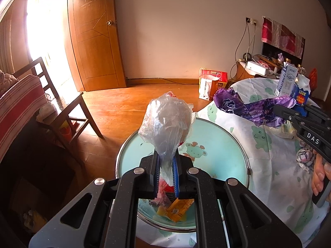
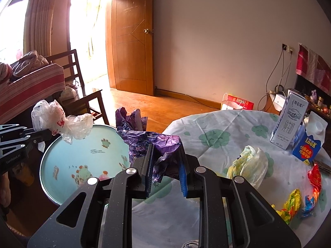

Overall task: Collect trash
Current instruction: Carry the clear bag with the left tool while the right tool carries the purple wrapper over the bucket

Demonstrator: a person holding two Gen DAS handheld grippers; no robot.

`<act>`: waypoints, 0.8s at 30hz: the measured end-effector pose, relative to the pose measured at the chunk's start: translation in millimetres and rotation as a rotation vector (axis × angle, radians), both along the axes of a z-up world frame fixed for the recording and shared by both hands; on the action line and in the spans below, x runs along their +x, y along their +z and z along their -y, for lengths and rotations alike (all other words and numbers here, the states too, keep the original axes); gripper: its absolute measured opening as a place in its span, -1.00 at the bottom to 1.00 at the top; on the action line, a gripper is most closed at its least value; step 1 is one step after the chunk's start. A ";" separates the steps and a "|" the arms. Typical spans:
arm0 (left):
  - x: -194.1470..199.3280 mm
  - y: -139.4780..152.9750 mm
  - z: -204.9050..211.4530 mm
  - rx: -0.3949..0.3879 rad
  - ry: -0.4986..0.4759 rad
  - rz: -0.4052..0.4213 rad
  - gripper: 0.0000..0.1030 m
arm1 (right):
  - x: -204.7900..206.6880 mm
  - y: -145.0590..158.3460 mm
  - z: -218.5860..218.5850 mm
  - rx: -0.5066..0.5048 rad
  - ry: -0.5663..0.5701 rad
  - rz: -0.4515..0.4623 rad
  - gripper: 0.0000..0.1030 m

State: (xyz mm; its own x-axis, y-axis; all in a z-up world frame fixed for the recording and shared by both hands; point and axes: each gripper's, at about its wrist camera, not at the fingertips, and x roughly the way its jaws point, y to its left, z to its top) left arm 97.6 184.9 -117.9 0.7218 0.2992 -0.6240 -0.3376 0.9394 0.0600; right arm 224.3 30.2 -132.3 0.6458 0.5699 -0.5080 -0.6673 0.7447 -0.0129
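The left hand-held gripper (image 1: pixel 166 172) pinches a clear plastic bag (image 1: pixel 166 124) above the round basin (image 1: pixel 225 144). The right hand-held gripper (image 2: pixel 166 165) clamps a crumpled purple wrapper (image 2: pixel 149 138) — over the worktop (image 2: pixel 227 128) edge.

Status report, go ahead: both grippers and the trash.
Left gripper shut on clear plastic bag, above the basin. Right gripper shut on purple wrapper. More wrappers on the table; nothing blocking.

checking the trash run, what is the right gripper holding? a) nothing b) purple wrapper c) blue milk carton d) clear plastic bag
b: the right gripper is shut on the crumpled purple wrapper, while the clear plastic bag sits in the left gripper.
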 end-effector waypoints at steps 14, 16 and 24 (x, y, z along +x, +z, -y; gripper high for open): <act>0.5 0.3 -3.7 -0.007 0.005 0.000 -0.80 | -1.8 -1.6 -4.5 -0.019 0.021 0.006 -0.56; 0.6 0.1 -4.1 -0.008 0.006 -0.001 -0.80 | -2.0 -1.8 -4.9 -0.021 0.023 0.006 -0.56; 0.4 -0.5 -5.1 -0.008 0.009 -0.003 -0.80 | -4.2 -2.8 -8.4 -0.034 0.040 0.016 -0.56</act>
